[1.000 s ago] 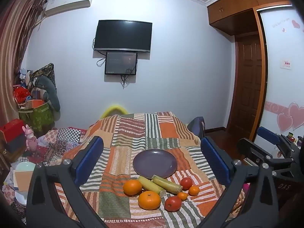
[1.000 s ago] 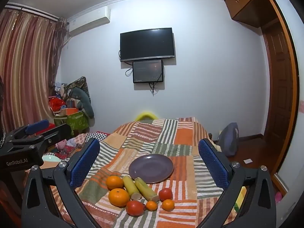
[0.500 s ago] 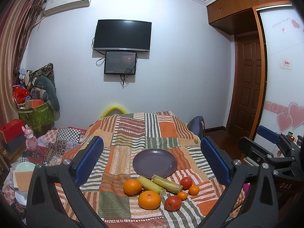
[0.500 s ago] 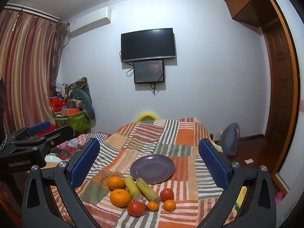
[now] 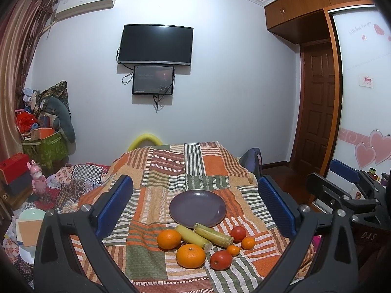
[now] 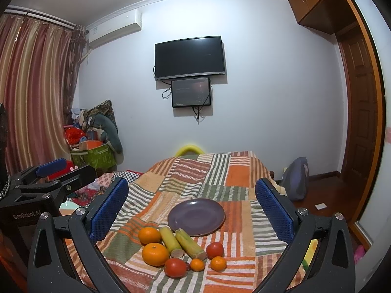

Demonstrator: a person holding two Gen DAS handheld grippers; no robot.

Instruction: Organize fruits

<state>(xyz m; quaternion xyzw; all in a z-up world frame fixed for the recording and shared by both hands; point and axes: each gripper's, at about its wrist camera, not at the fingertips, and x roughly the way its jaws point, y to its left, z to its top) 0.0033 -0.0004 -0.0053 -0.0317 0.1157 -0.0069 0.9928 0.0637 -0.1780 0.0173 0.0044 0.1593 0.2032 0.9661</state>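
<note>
Wall television above small monitor.

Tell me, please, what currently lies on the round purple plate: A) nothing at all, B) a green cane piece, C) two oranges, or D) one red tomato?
A: the round purple plate is bare, and all the fruit lies on the striped patchwork cloth in front of it.

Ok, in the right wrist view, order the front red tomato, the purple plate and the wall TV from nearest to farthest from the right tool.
1. Front red tomato, low centre on the patchwork cloth, nearest the right tool.
2. Purple plate, behind the fruit.
3. Wall TV, on the far wall.
</note>
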